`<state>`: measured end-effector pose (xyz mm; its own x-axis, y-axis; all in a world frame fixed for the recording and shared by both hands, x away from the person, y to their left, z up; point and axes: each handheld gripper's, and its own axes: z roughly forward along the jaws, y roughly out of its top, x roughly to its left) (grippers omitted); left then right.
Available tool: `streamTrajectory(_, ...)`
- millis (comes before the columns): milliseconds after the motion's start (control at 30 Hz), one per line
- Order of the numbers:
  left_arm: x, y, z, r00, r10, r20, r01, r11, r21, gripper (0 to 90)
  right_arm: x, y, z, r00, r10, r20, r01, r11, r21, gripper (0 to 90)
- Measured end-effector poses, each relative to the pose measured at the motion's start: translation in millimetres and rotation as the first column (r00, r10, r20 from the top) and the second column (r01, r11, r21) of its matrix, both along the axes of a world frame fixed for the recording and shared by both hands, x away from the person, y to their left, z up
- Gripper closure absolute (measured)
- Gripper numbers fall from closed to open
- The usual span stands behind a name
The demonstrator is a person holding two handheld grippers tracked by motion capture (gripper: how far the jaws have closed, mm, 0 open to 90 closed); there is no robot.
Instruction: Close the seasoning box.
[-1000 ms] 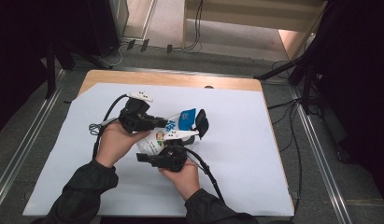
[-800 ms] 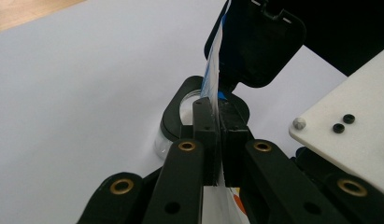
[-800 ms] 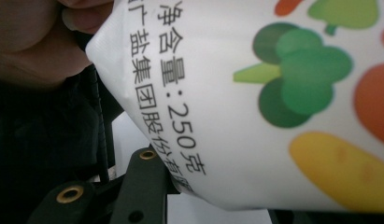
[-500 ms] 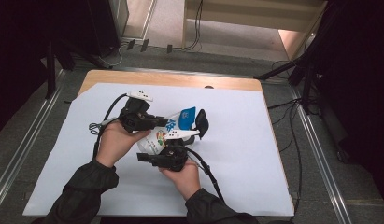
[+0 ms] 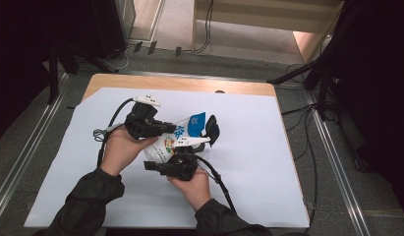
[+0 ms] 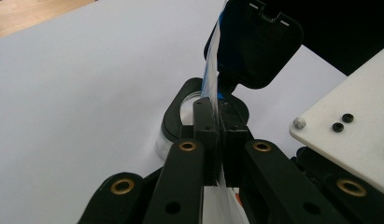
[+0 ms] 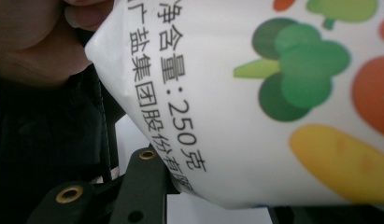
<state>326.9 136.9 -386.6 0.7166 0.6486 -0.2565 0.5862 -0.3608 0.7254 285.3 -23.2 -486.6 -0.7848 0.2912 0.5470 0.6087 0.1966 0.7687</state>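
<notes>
A: Where is the white bag (image 5: 169,142) sitting?

B: Over the white sheet (image 5: 248,162) that covers the table, near its middle, held up between the two tools. From the left gripper (image 5: 162,129) the bag runs toward about four o'clock in the high view; from the right gripper (image 5: 177,150) it lies at roughly eleven o'clock.

A: And the left gripper's grip?

B: Its jaws are clamped tight on the bag's thin flat edge (image 6: 213,88); the left gripper view shows that edge rising at twelve o'clock from between the closed pads.

A: The right one?

B: The bag's printed belly (image 7: 255,107), with vegetable pictures, lies right across that gripper. Whether its jaws pinch the bag I cannot tell. A black round part (image 5: 212,130) stands at the bag's three o'clock.
</notes>
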Motion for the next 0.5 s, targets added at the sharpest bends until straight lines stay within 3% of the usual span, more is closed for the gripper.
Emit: streamTrajectory(500, 2.0, -0.6, -3.6, 1.0, 0.0, -0.008, 0.0, 1.0, 0.0, 89.4, 0.8, -0.1, -1.2, 1.0, 0.0, -0.009, 0.0, 1.0, -0.011, 68.6)
